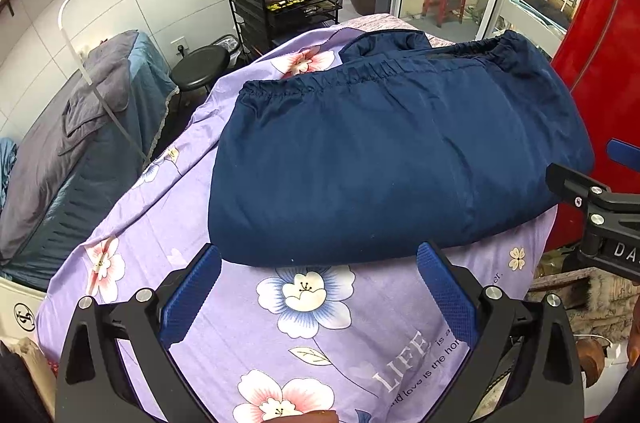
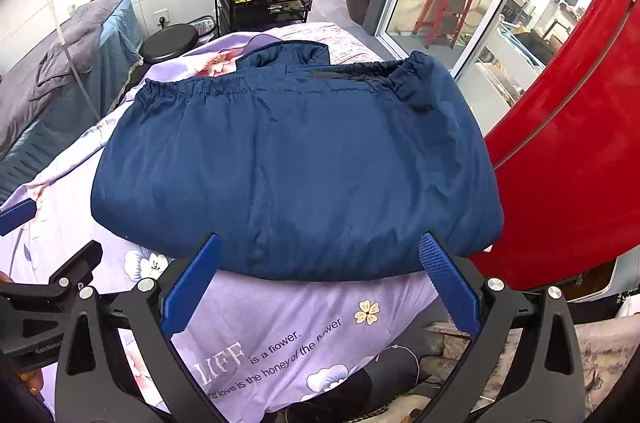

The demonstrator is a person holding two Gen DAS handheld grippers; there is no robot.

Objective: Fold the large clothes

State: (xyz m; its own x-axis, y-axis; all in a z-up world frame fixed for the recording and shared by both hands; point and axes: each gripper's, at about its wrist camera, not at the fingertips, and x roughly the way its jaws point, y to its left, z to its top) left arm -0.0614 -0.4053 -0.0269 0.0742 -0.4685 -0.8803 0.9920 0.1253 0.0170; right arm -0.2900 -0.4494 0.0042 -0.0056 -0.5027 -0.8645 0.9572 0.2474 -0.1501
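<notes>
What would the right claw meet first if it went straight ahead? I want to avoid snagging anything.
Most likely the near folded edge of the navy garment. The right claw is open and points right at it above the floral sheet.

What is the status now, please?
Left gripper open, empty. Right gripper open, empty. Navy jacket folded on floral sheet. Nothing in the way.

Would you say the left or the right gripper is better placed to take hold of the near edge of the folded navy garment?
Probably the right gripper: its open fingers straddle the navy garment's near edge. The left gripper, also open, faces the same edge nearer the garment's left end, with mostly floral sheet between its fingers.
</notes>
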